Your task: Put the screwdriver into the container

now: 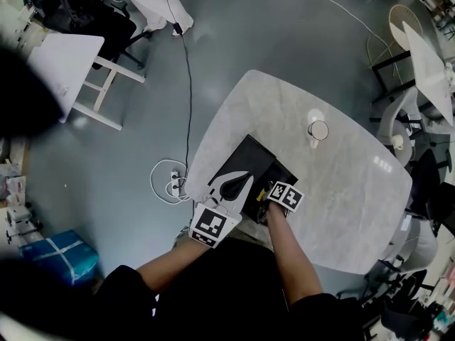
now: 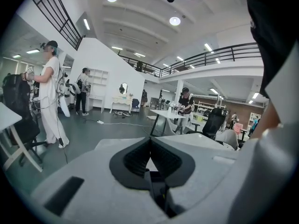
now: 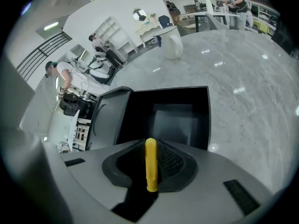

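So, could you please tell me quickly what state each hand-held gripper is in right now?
Left hand-held gripper: shut, empty.
Right hand-held gripper: shut on the yellow screwdriver.

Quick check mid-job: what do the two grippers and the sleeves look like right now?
The left gripper and right gripper both have light grey shells with black ribbed pads; each carries a cube of black-and-white square markers. The sleeves are black and short. No cables show.
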A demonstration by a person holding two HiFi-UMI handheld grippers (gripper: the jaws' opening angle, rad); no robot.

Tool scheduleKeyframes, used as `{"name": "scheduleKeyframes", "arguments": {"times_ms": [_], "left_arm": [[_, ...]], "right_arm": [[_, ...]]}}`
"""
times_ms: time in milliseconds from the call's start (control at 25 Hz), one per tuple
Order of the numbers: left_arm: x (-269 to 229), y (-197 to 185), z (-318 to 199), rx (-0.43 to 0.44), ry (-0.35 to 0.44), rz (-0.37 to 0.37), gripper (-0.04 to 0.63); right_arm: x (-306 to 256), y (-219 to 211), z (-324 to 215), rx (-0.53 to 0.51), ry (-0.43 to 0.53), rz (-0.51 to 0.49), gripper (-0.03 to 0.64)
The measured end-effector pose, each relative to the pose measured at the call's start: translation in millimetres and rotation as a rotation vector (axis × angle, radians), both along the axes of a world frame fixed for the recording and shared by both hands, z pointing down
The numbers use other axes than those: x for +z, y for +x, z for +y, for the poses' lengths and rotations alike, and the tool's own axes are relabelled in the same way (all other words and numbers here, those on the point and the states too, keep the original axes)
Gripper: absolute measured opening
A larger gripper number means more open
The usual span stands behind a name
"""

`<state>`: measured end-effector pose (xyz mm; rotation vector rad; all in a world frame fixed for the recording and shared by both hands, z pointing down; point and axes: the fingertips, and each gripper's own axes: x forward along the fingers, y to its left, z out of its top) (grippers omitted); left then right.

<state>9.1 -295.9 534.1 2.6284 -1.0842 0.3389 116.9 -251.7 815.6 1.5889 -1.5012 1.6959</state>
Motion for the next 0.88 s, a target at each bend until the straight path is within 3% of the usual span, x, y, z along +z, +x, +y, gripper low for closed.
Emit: {"name": "scheduleKeyframes", "arguments": {"times_ms": [360, 880], "left_arm": [[0.4, -7.0, 9.6, -0.015, -0.005, 0.000, 0.015], [1.3, -29.6, 31.9, -0.055, -0.008, -0.015, 0.015]], "right_arm": [[16.2, -0.3, -5.2, 0.079, -0.044, 0.036, 0.072], [24.7, 0.5, -5.4, 0.083, 0.003, 0.057, 0.072]]}}
